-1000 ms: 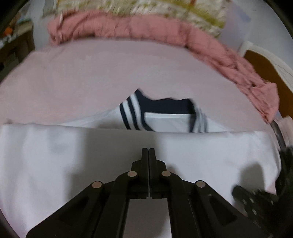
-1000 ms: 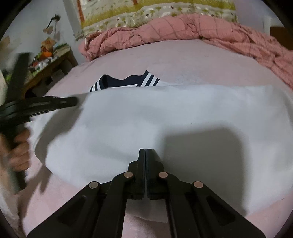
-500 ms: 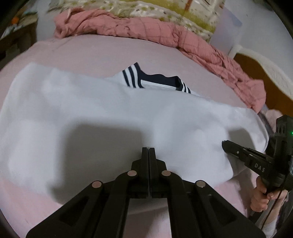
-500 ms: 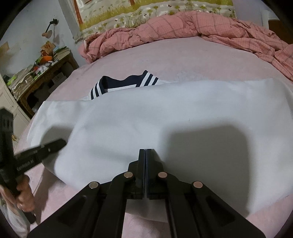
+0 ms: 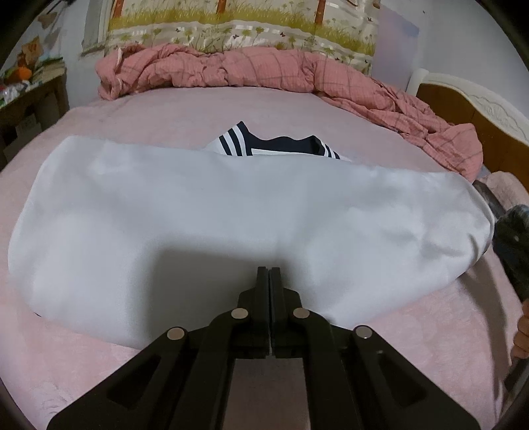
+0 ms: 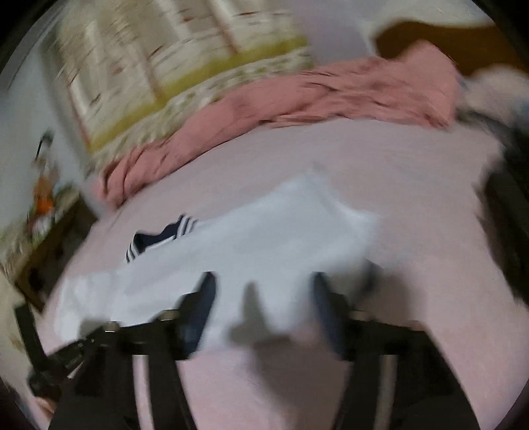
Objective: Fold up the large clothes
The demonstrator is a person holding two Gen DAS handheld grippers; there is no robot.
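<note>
A white garment [image 5: 205, 218] with a navy, white-striped collar [image 5: 264, 145] lies folded across the pink bed. My left gripper [image 5: 269, 274] is shut and empty, its tips over the garment's near edge. In the blurred right wrist view my right gripper [image 6: 261, 291] is open, fingers spread wide over the near edge of the white garment [image 6: 264, 231], holding nothing. The collar [image 6: 158, 238] shows at the left there. The right gripper [image 5: 510, 244] also shows at the right edge of the left wrist view.
A crumpled pink checked quilt [image 5: 264, 69] lies along the far side of the bed, below a floral hanging [image 5: 231, 23]. A cluttered wooden side table [image 5: 26, 96] stands at the left. A wooden headboard [image 5: 463, 109] is at the right.
My right gripper has opened and let go of the garment, swinging fast to the right. My left gripper has pulled back and up. The garment now lies flat on the bed.
</note>
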